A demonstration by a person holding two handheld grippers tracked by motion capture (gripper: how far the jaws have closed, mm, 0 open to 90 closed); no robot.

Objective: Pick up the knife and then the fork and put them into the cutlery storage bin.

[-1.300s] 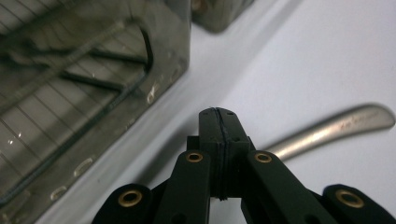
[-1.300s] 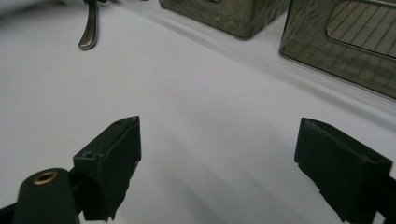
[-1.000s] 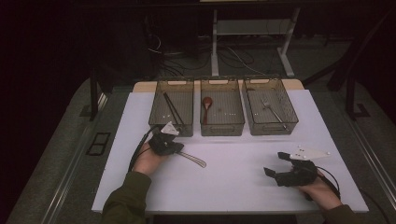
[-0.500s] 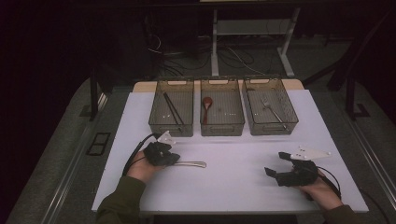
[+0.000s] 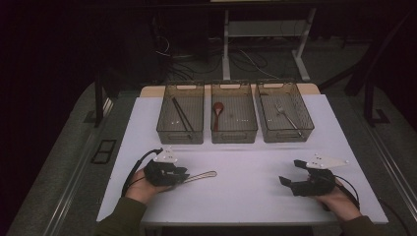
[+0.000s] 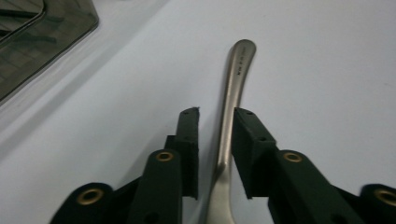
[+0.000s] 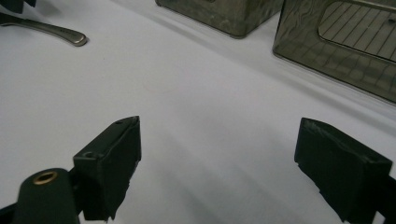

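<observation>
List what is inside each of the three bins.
Left bin: dark chopsticks. Middle bin: a red spoon. Right bin: a fork. The near walls hide each floor's front strip.

Stamped mark on a handle, too small to read

The metal utensil handle (image 6: 236, 77) bears a small stamped inscription near its end; its letters cannot be made out.

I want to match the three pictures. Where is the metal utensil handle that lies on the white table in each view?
High view: the handle lies lower left, sticking out rightward from the left tongs.
Left gripper view: centre, between the slightly parted jaws, end pointing up.
Right gripper view: top left corner.
Shared landmark: the wire baskets.
</observation>
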